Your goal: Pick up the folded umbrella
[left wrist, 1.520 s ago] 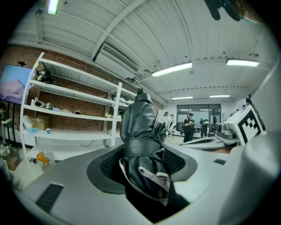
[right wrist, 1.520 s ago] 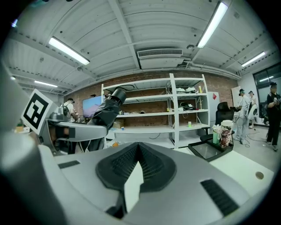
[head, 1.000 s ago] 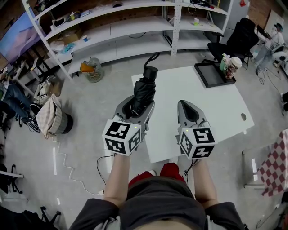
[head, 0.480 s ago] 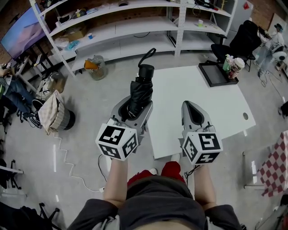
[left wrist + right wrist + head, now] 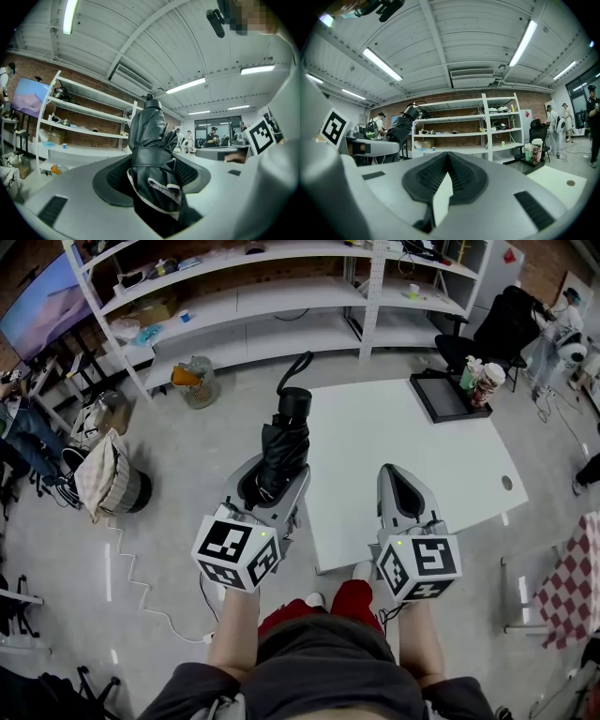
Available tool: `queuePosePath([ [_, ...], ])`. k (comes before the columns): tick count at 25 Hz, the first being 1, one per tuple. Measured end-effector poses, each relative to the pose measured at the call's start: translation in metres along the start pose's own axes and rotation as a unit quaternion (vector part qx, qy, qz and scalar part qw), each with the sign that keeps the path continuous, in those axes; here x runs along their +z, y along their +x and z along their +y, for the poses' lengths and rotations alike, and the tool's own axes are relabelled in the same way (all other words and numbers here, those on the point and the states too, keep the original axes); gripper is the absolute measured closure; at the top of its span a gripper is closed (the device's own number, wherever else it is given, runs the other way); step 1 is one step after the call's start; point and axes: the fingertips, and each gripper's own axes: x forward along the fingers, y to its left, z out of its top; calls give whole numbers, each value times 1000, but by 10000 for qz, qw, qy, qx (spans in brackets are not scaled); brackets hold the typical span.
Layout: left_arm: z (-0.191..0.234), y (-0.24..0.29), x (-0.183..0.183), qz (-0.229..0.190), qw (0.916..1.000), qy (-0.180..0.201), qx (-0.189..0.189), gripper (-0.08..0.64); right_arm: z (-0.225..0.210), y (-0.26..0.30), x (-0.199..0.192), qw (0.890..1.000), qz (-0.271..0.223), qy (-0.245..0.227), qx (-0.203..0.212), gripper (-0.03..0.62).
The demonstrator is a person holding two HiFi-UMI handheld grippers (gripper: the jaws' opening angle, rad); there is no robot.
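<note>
Backs off from worktop (image 5: pixel 412 437) with folded umbrella (image 5: pixel 281 442) clamped in wide-set left claw (image 5: pixel 272 479), right claw (image 5: pixel 398 479) pinched shut, empty; risks slick fabric slipping if handle end tips.

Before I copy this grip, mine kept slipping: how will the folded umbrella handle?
The folded umbrella is probably stiff lengthwise: it juts straight beyond the left gripper. Its loose fabric folds may squash and slide in the grip. The strap loop likely swings.
</note>
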Motion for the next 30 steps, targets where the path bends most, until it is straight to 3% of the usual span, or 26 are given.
queuePosePath([
  [11, -17, -8, -19, 198, 9996, -22, -191, 311, 10, -12, -7, 10000, 24, -45, -21, 574],
  [18, -26, -4, -35, 407, 9986, -21, -345, 311, -5, -23, -29, 9993, 196, 125, -289, 575],
  [30, -45, -1, -39, 515, 9962, 16, -706, 310, -12, -50, -29, 9970, 182, 195, -730, 574],
])
